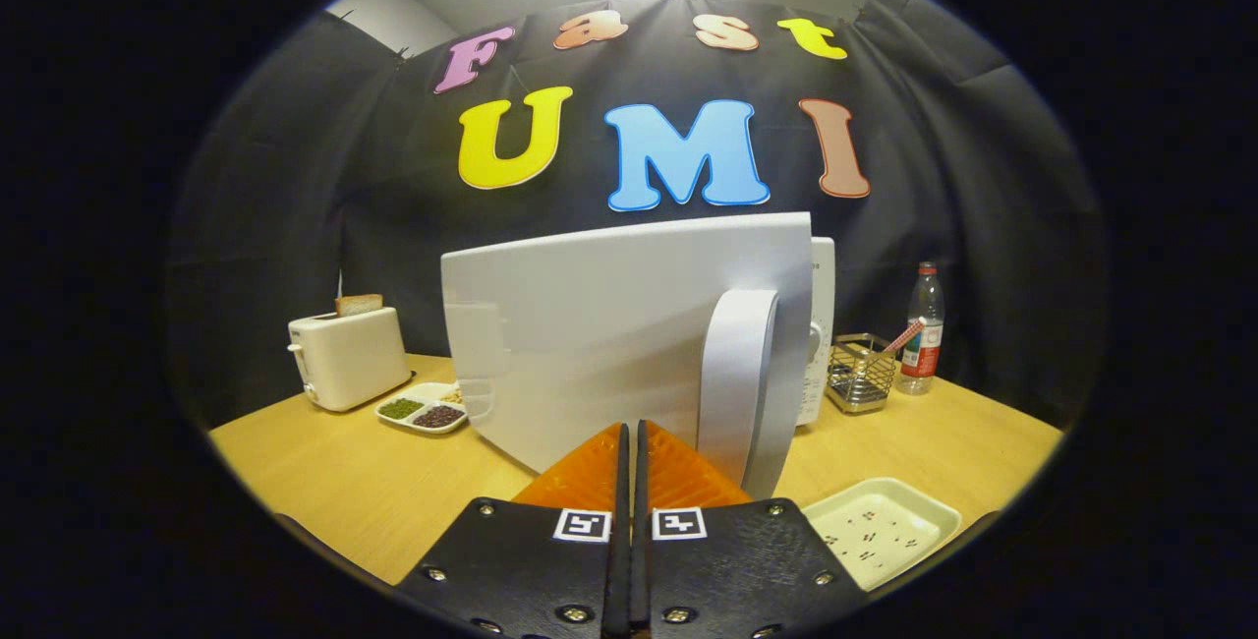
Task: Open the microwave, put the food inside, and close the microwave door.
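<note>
Swung wide toward the camera on a pale wooden tabletop (pixel 324 482): white microwave door (pixel 609 344), its outer face smooth and blank, with a broad curved vertical handle (pixel 737 374) along its right side. Behind its right edge, a sliver of the white microwave body (pixel 821 324) with a control knob. Just short of the door's lower edge, gripper (pixel 630 442), fingers pressed together, nothing between them, tips near or against the door — cannot tell which. Off to the right of the fingers, a shallow white rectangular tray (pixel 885 526) dotted with dark specks.
</note>
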A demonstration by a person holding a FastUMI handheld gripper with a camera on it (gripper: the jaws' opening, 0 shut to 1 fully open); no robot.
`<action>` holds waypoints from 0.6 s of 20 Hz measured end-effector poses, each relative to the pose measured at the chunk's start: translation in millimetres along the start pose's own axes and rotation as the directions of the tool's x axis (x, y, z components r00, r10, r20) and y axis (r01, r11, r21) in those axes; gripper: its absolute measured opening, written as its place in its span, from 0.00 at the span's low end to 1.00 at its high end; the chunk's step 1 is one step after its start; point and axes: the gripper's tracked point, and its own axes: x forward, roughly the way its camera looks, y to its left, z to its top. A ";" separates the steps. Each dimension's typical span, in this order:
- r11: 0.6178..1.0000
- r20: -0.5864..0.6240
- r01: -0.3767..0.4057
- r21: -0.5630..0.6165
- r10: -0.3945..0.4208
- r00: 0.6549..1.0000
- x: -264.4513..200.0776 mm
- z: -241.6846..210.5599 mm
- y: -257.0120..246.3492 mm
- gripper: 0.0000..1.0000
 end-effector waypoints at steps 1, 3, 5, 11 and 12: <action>1.000 0.008 0.014 -0.019 -0.014 1.000 6.2 2.3 -6.5 0.01; 0.999 0.023 0.027 -0.038 -0.026 0.999 20.0 6.9 -14.7 0.01; 0.999 0.023 0.035 -0.042 -0.034 0.999 36.7 7.1 -21.2 0.01; 0.997 0.012 0.052 -0.049 -0.051 0.999 84.1 3.0 -32.8 0.01; 0.997 0.012 0.061 -0.037 -0.061 0.998 90.5 3.1 -37.7 0.01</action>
